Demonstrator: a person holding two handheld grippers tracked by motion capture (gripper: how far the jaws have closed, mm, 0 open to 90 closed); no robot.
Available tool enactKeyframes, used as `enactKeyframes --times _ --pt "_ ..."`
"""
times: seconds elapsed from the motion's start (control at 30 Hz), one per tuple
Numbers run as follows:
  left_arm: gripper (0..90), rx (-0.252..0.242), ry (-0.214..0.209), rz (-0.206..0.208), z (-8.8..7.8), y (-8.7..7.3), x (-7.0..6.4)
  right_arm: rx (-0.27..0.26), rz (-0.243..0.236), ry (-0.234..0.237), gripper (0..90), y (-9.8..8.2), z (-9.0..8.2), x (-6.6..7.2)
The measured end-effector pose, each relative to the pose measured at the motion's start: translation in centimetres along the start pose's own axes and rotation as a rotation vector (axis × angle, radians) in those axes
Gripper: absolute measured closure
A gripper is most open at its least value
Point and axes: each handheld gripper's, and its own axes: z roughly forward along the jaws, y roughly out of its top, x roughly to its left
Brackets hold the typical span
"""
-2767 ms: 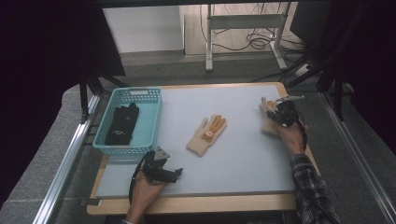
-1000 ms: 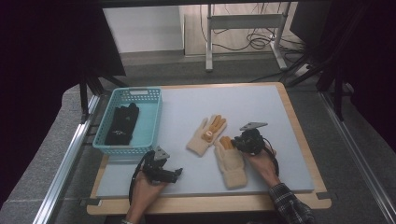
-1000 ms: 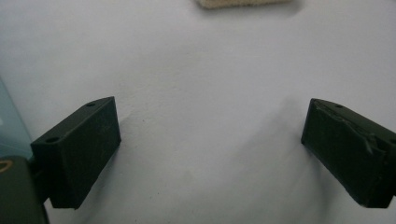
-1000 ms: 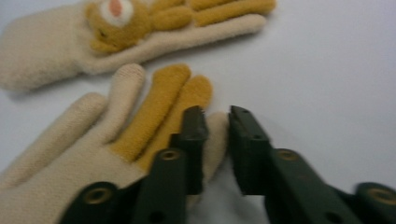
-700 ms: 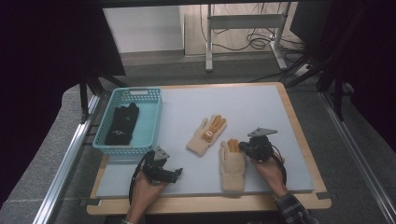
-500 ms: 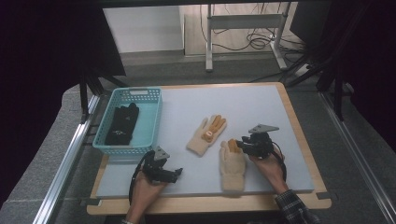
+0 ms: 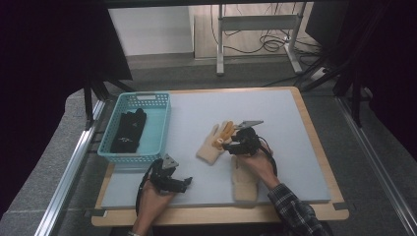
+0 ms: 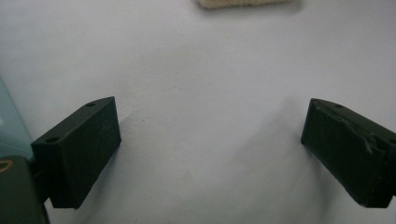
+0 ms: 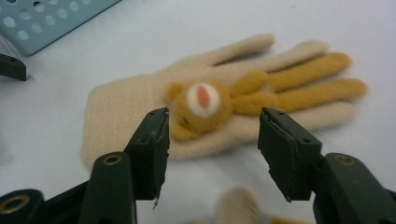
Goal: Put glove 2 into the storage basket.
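Note:
Two cream knit gloves with a yellow bear pattern lie on the grey mat. One glove (image 7: pixel 215 144) (image 9: pixel 140 98) is in the middle, fingers pointing away. The other glove (image 7: pixel 244 182) lies nearer the front edge, partly under the right hand; its fingertip (image 9: pixel 236 201) pokes up below the jaws. My right gripper (image 7: pixel 228 146) (image 9: pixel 212 149) hovers just over the middle glove's bear; its jaws have just been opening, and it stands open with nothing between the pads. Over bare mat at the front left, my left gripper (image 7: pixel 185 183) (image 8: pixel 210 149) rests open and empty.
A turquoise basket (image 7: pixel 158 129) (image 9: pixel 46 18) at the left of the mat holds black gloves (image 7: pixel 129 130). The wooden table edge (image 7: pixel 221 214) runs along the front. A cream glove cuff (image 8: pixel 243 3) shows at the top of the left gripper view.
The right gripper let go of the near glove, which now lies flat, opened its jaws and moved left to the middle glove. The left gripper stayed still.

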Motion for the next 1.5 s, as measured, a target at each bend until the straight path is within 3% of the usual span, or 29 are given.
enactKeyframes --times 0.13,0.33,0.43,0.53,0.63,0.9,1.27,1.5 --pt "4.8 0.0 0.0 0.0 0.0 0.0 0.0 0.02 -0.001 0.006 39.7 0.7 1.4 0.5" --pt "4.8 0.001 0.001 0.002 0.0 0.0 0.0 0.083 -0.022 -0.049 35.6 1.5 3.8 1.2" --pt "4.8 0.001 0.0 0.002 0.0 0.0 0.0 0.108 -0.063 -0.076 35.8 1.8 4.6 1.7" --pt "4.8 0.003 0.001 0.004 0.0 0.0 0.0 0.13 -0.084 -0.11 51.6 2.1 4.7 2.2" --pt "4.8 0.002 0.0 0.004 0.0 0.0 0.0 0.132 -0.098 -0.112 57.4 2.2 4.4 2.2" --pt "4.8 -0.001 0.0 0.001 0.0 0.0 0.0 0.074 -0.108 -0.055 57.8 3.1 2.0 2.1" --pt "4.8 -0.004 0.0 -0.001 0.0 0.0 0.0 0.042 -0.222 0.001 57.6 4.2 -3.1 3.2" --pt "4.8 -0.006 0.001 -0.003 0.0 0.0 0.0 0.037 -0.287 0.068 57.6 3.3 -6.8 2.7"
